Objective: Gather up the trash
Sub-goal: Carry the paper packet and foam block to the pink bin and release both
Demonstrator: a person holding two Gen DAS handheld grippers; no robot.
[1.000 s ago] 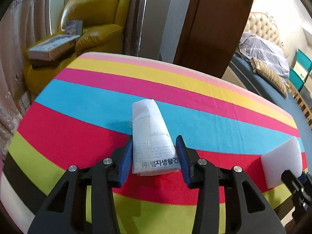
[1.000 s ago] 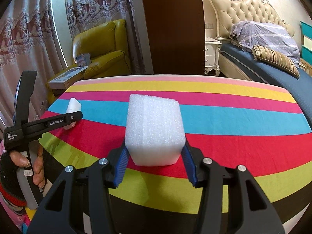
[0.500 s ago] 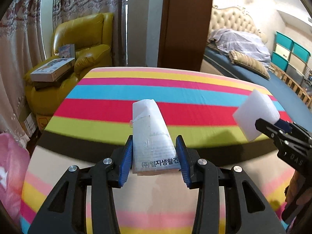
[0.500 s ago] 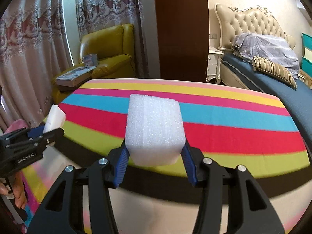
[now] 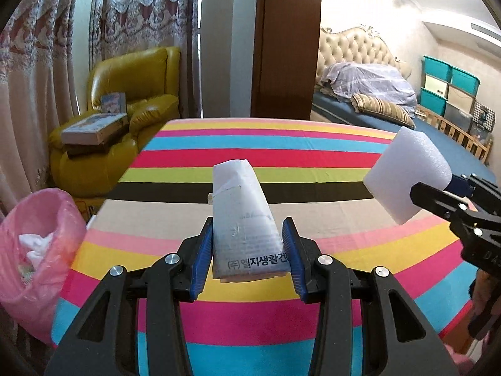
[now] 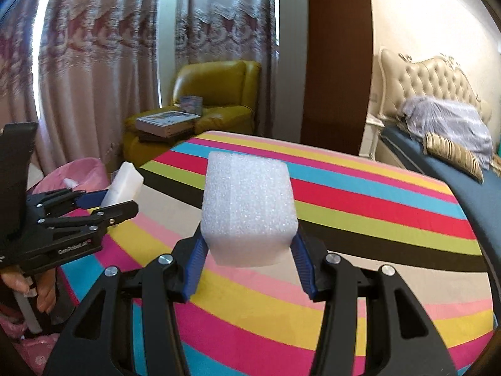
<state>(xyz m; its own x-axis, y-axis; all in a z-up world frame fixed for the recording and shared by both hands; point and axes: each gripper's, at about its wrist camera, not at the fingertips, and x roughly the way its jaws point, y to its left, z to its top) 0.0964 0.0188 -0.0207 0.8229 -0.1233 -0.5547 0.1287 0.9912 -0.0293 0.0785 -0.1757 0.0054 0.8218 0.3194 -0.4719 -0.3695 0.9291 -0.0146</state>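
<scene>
My left gripper point(image 5: 247, 257) is shut on a white paper packet point(image 5: 242, 216) with Korean print, held above the striped cloth. My right gripper point(image 6: 249, 260) is shut on a white foam block point(image 6: 247, 210), also held in the air. The foam block shows at the right of the left wrist view point(image 5: 407, 178). The left gripper with its packet point(image 6: 123, 185) shows at the left of the right wrist view. A bin lined with a pink bag point(image 5: 34, 250) stands at the lower left beside the table and holds white crumpled trash.
The table is covered by a rainbow-striped cloth point(image 5: 281, 159). A yellow armchair point(image 5: 125, 119) with boxes on it stands behind the bin. Curtains, a brown door panel and a bed point(image 5: 375, 100) lie beyond the table.
Both grippers have lifted and pulled back from the table with their items still held. The pink bin has come into view at the left.
</scene>
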